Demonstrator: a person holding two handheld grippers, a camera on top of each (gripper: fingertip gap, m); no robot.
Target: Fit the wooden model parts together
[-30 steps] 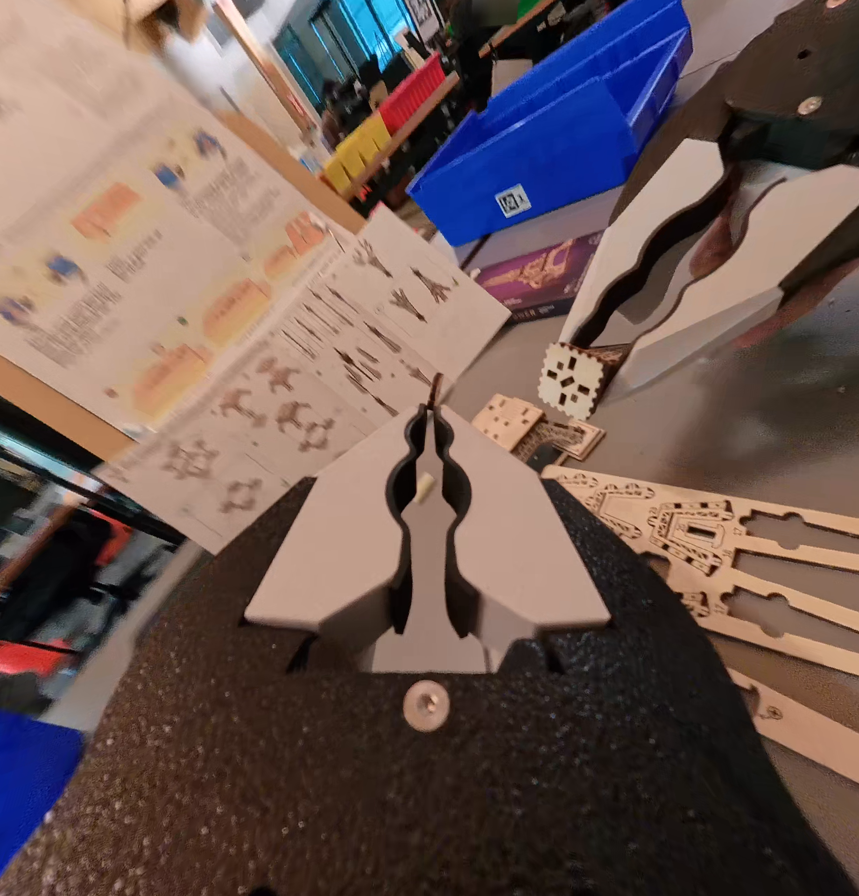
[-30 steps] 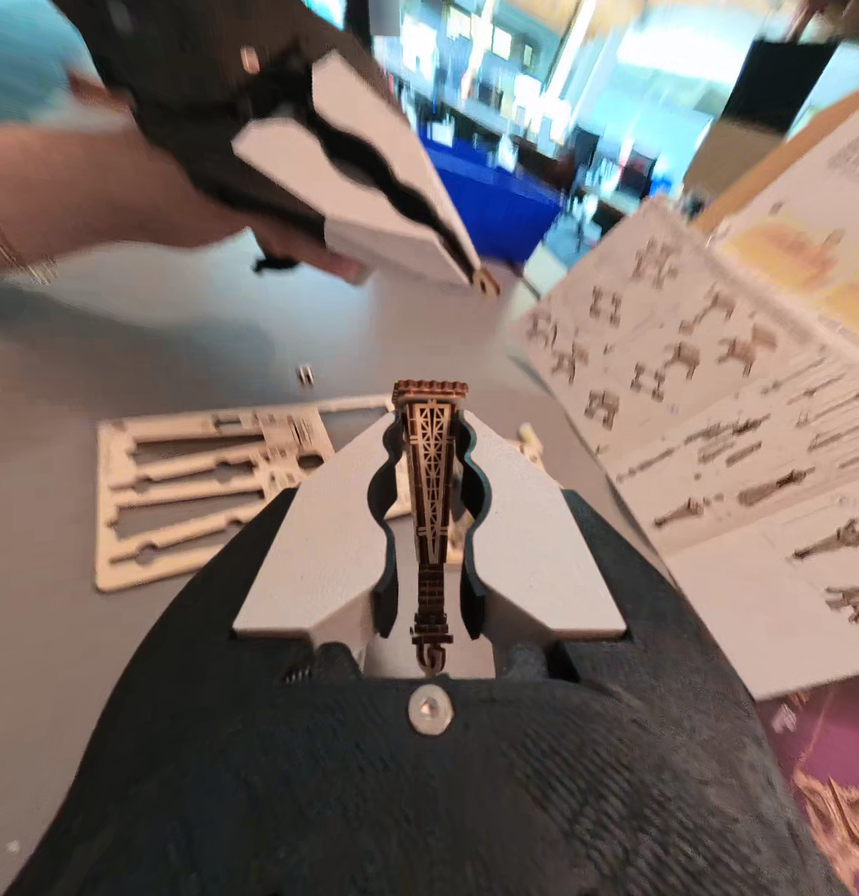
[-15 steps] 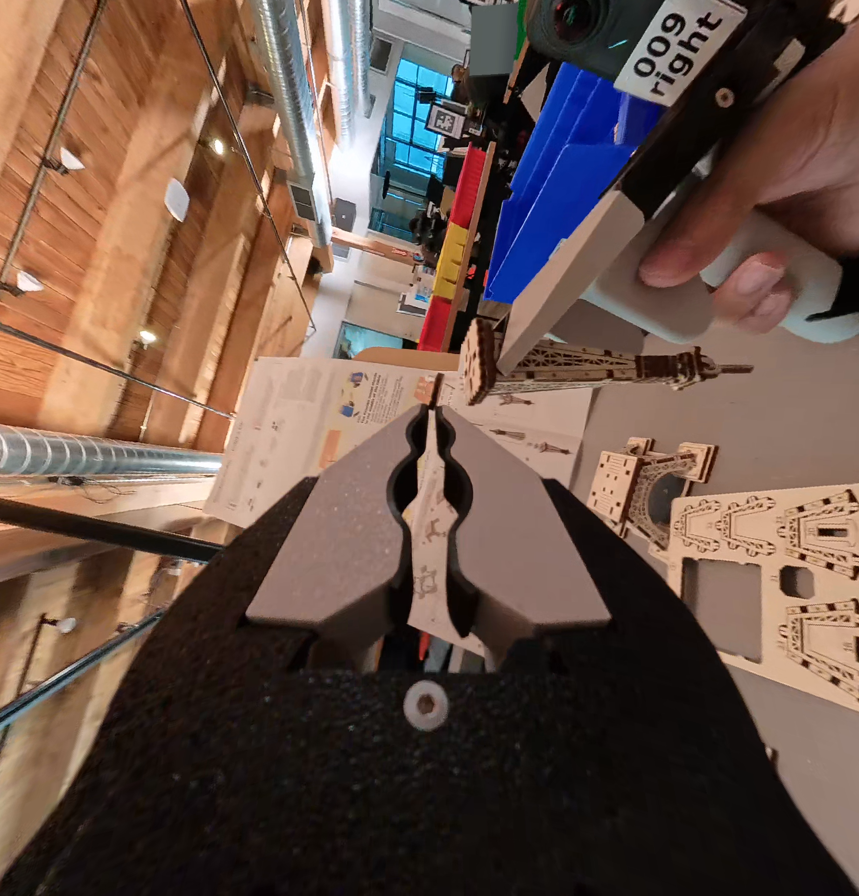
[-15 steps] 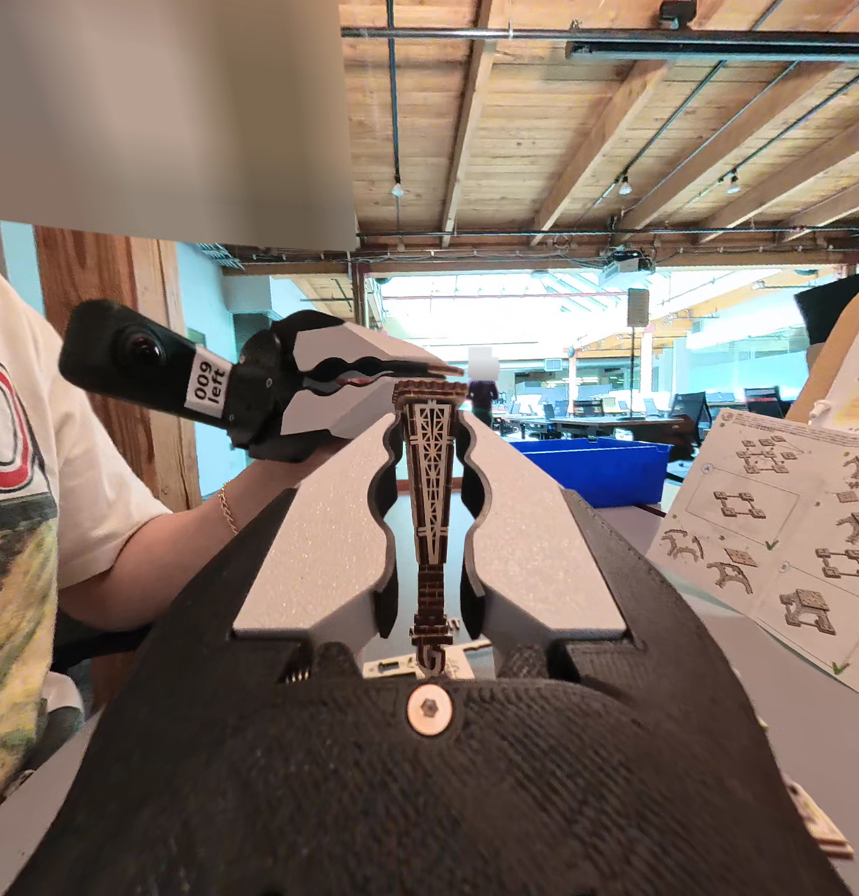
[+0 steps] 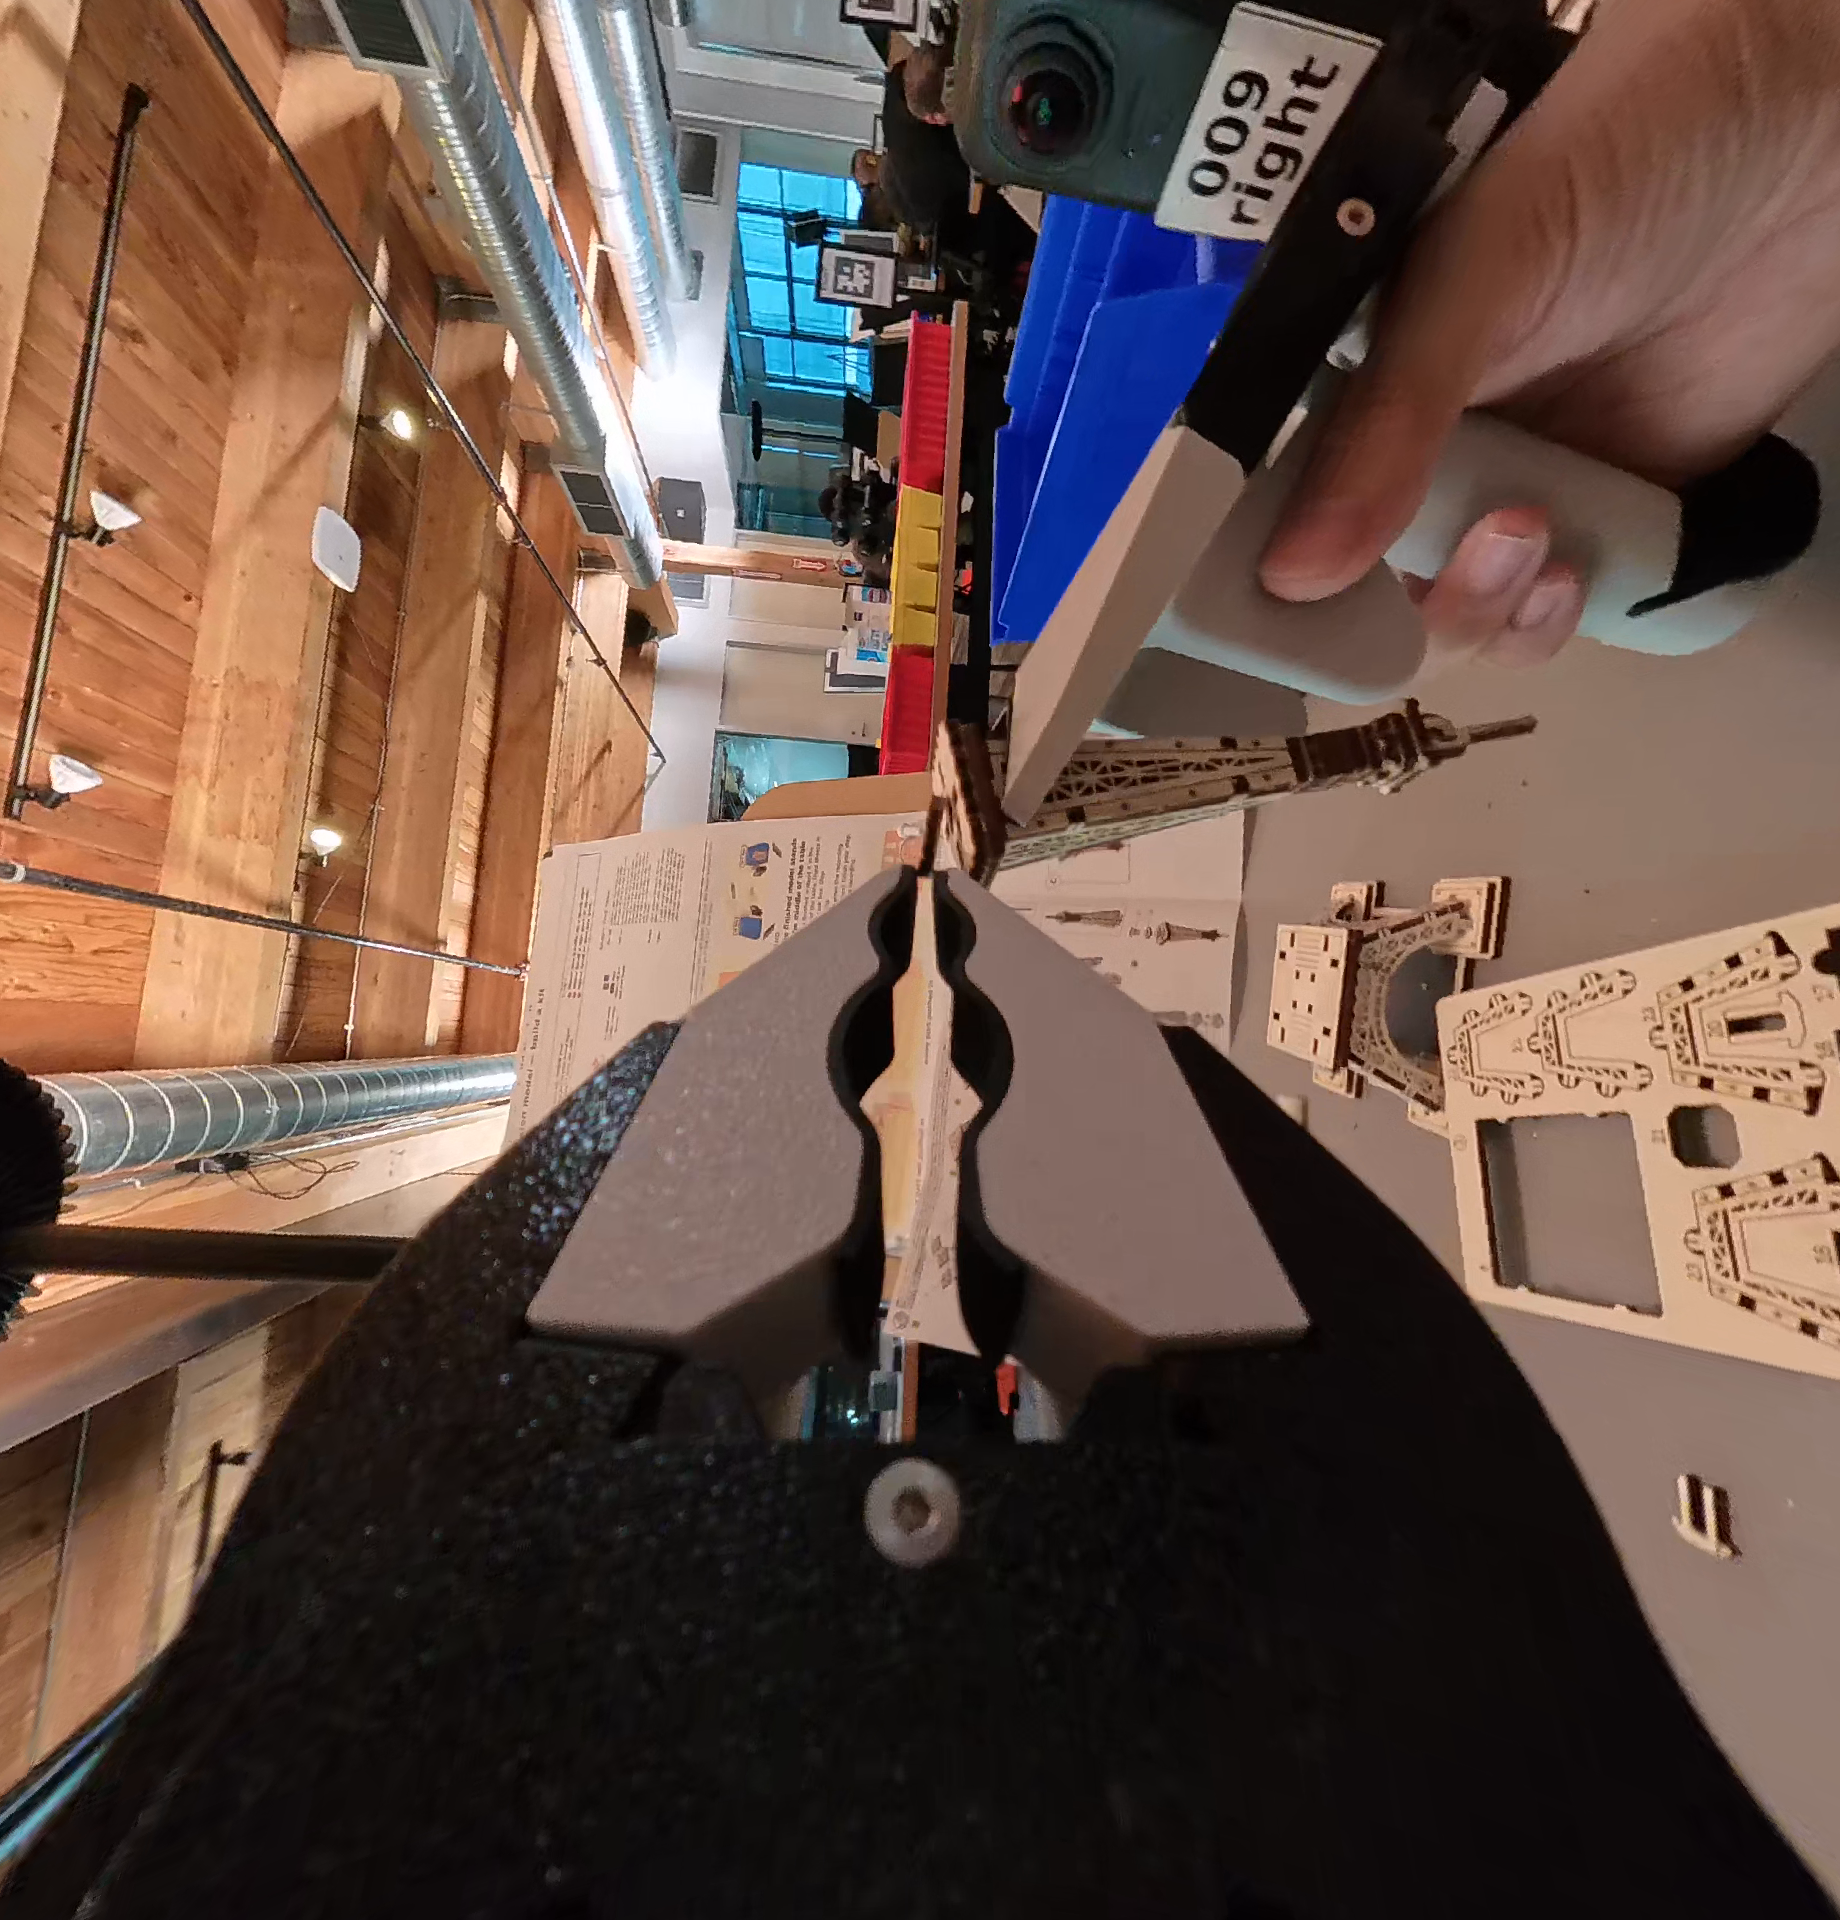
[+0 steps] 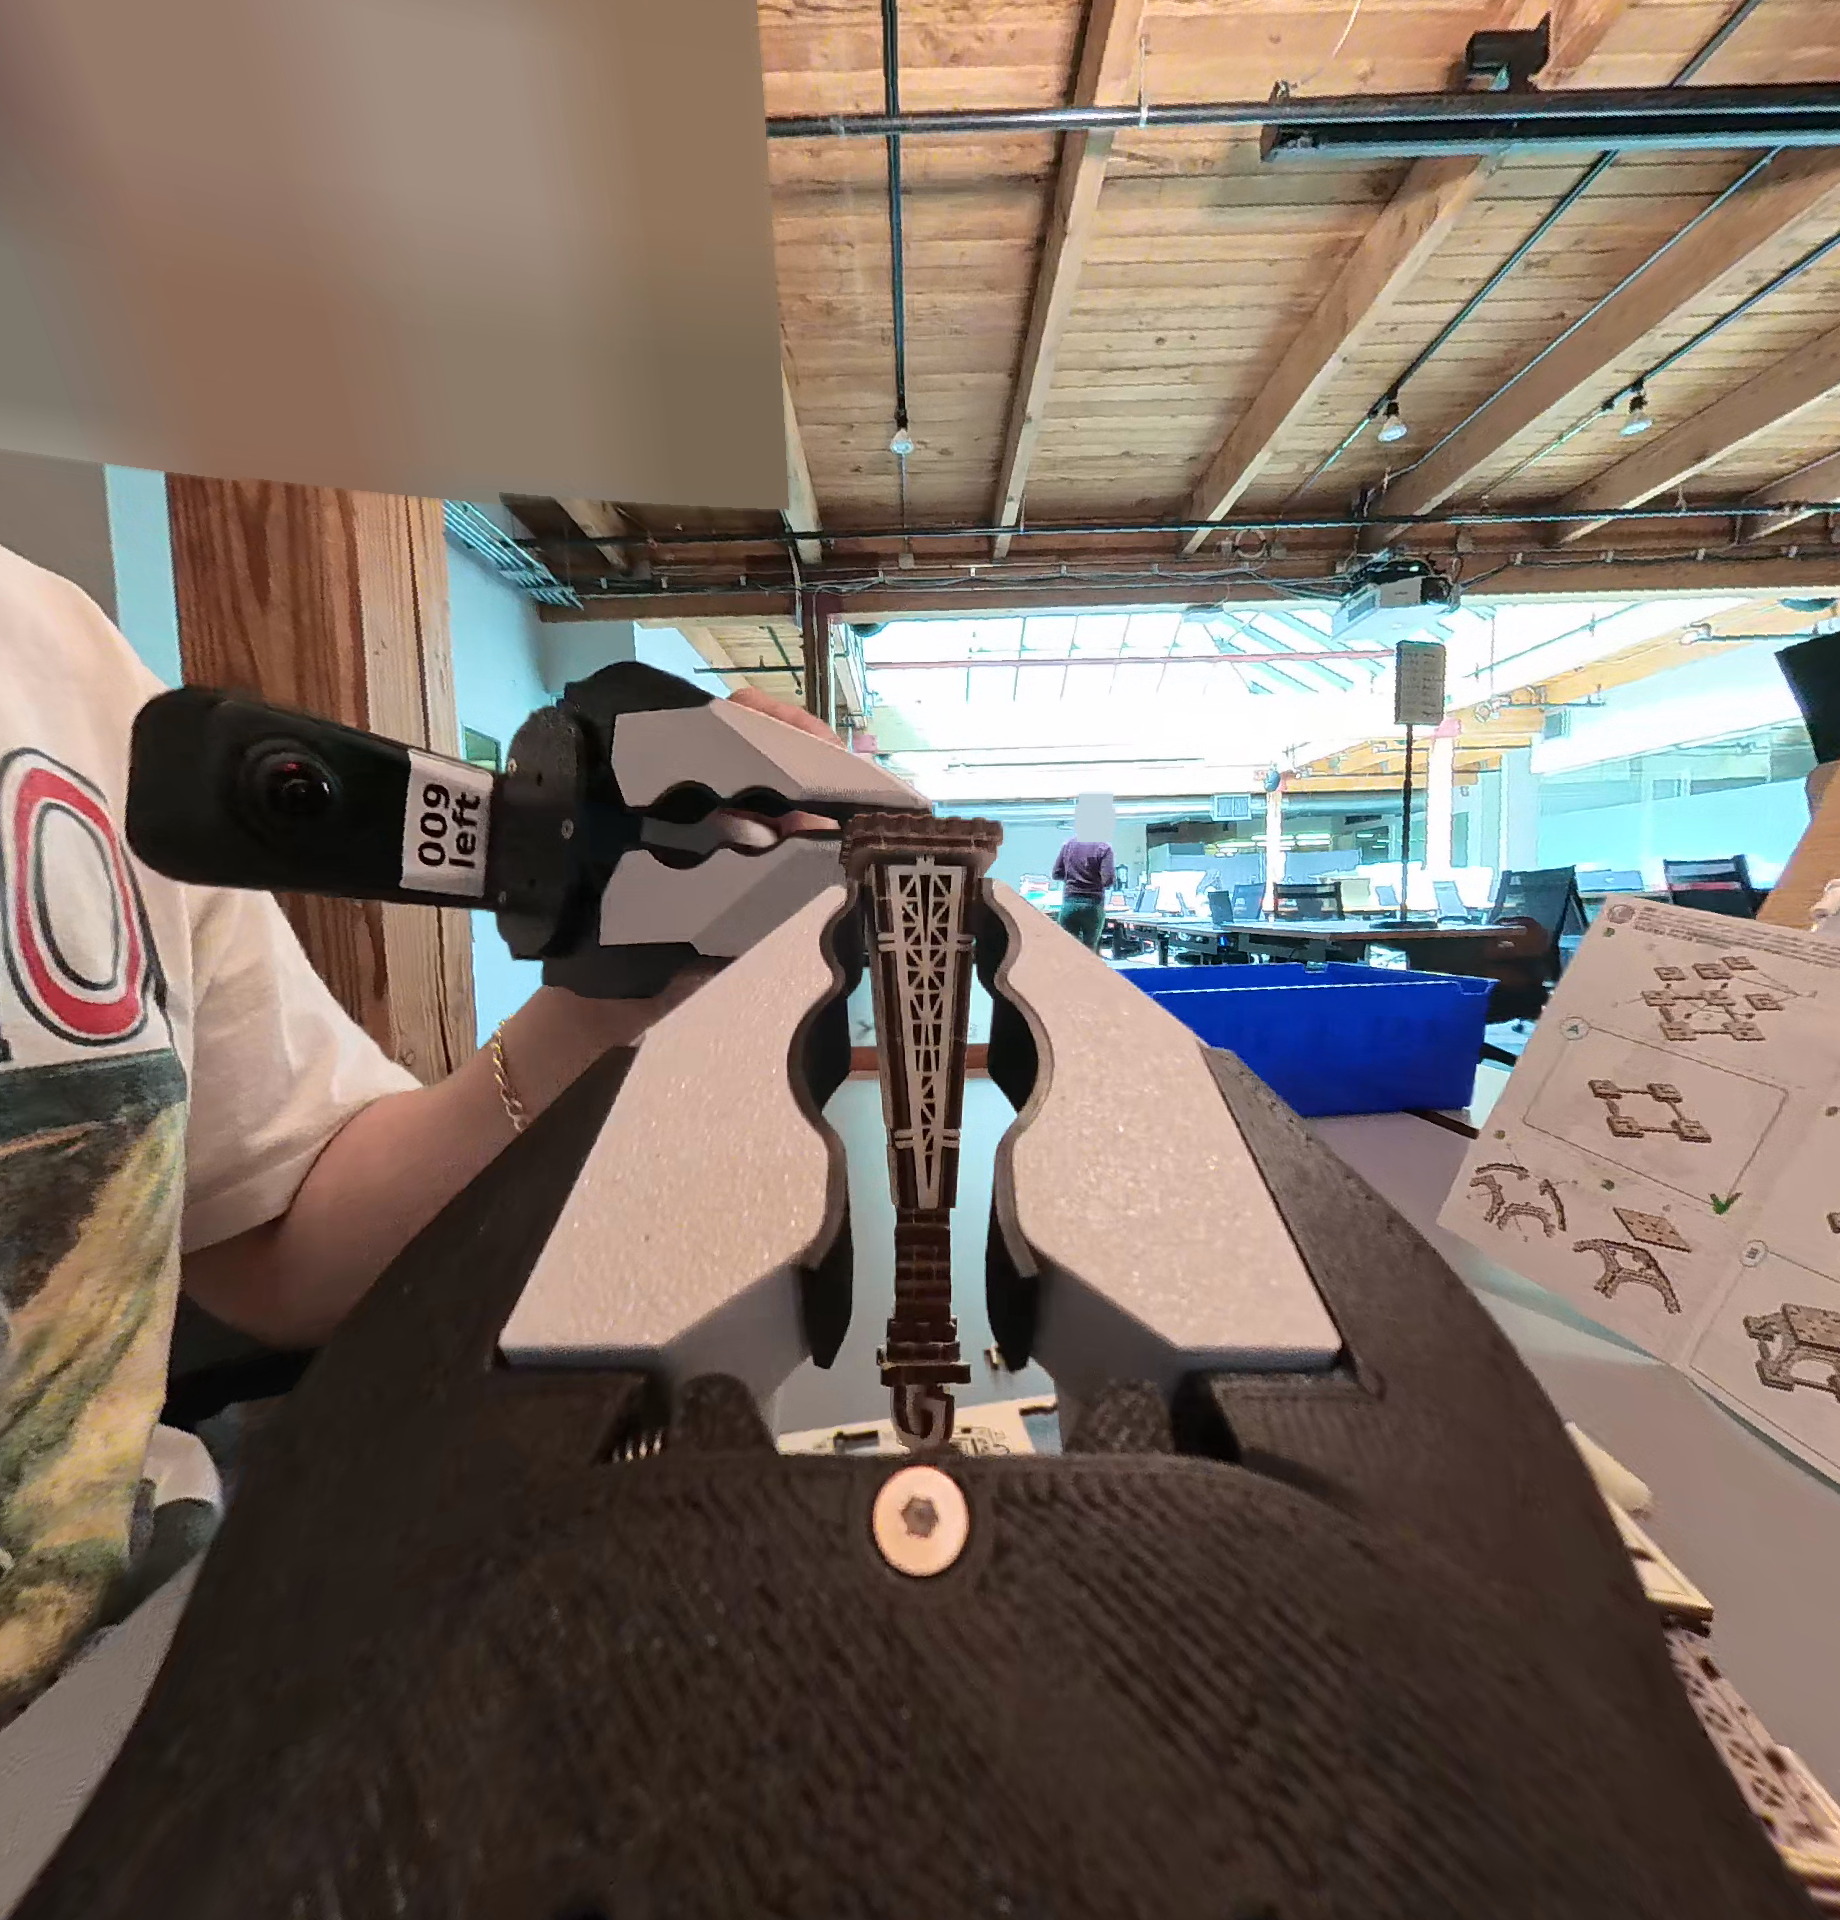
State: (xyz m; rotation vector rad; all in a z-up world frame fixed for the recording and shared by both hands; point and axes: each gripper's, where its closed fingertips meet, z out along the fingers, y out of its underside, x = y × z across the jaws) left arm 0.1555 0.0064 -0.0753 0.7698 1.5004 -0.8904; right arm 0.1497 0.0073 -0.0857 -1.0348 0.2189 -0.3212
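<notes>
My right gripper [image 6: 921, 883] is shut on the upper section of the wooden tower [image 6: 921, 1049], whose wide platform end sticks out past the fingertips. In the left wrist view this tower section [image 5: 1207, 774] lies sideways in the air under the right gripper [image 5: 1009, 800]. My left gripper [image 5: 921, 878] is shut on a small thin wooden piece [image 5: 926, 844]. The tip of the piece is right at the tower's platform end [image 5: 963, 800]. The left gripper also shows in the right wrist view [image 6: 874, 821], coming in from the left.
The arched tower base [image 5: 1383, 997] stands on the grey table [image 5: 1622, 831]. A punched wooden parts sheet [image 5: 1674, 1153] lies beside it, with a small loose piece [image 5: 1700, 1527] nearby. An instruction sheet [image 6: 1674, 1143] is propped up at the right. Blue bins [image 6: 1311, 1023] stand behind. My two grippers' fingertips are within a few centimetres of each other. From the right gripper's tips to the arched tower base [image 5: 1383, 997] is close to 15 cm.
Both grippers rose from the table and turned to face each other. In the last half second the left gripper's piece drew up to the tower's platform end.
</notes>
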